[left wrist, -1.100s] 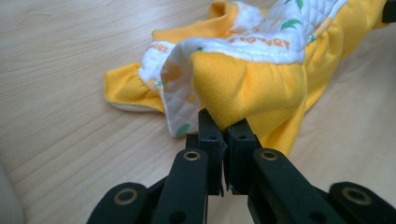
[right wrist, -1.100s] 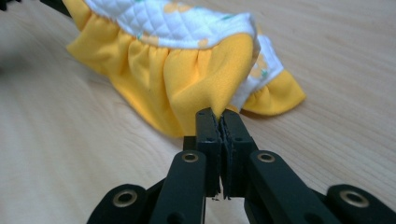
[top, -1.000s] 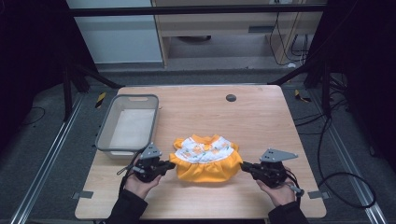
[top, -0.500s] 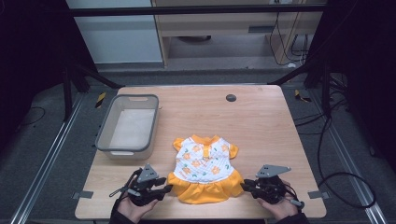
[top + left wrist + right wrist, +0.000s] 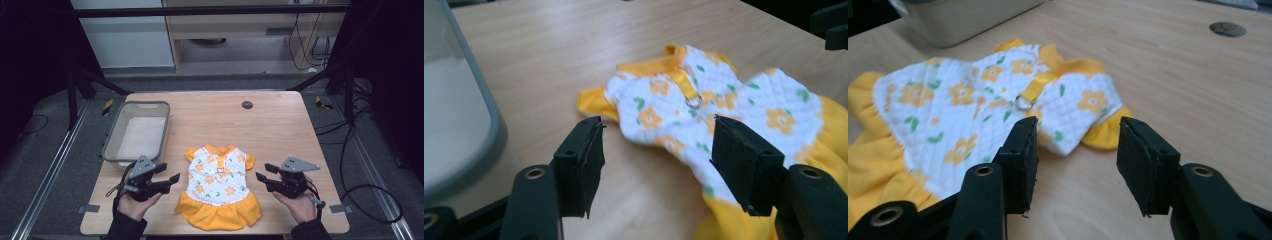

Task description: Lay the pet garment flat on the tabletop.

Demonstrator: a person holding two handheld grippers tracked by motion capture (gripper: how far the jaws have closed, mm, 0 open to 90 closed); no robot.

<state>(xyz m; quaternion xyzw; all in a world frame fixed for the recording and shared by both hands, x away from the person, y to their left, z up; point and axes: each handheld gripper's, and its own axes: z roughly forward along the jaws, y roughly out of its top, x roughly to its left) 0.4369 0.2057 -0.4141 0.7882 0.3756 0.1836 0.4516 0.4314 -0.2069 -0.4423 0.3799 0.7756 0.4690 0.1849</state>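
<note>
A small dress (image 5: 218, 185), white quilted top with orange flowers and a yellow skirt, lies flat near the table's front edge, neck away from me. My left gripper (image 5: 170, 172) stands open just left of it, nothing between its jaws. To the dress's right my right gripper (image 5: 262, 172) is open as well, apart from the cloth. In the left gripper view the gripper (image 5: 656, 155) faces the dress (image 5: 724, 100), its sleeve beyond the jaws. In the right gripper view the gripper (image 5: 1075, 150) points at the other sleeve of the dress (image 5: 963, 100).
A grey plastic bin (image 5: 137, 131) with a pale bottom stands at the table's left, close behind my left gripper; its rim (image 5: 494, 135) is near the left jaw. A round dark grommet (image 5: 247, 104) sits in the tabletop at the back.
The dress was bunched, then pulled toward the front edge and spread flat. Both grippers have let go of it, opened, and drawn outward to its sides.
</note>
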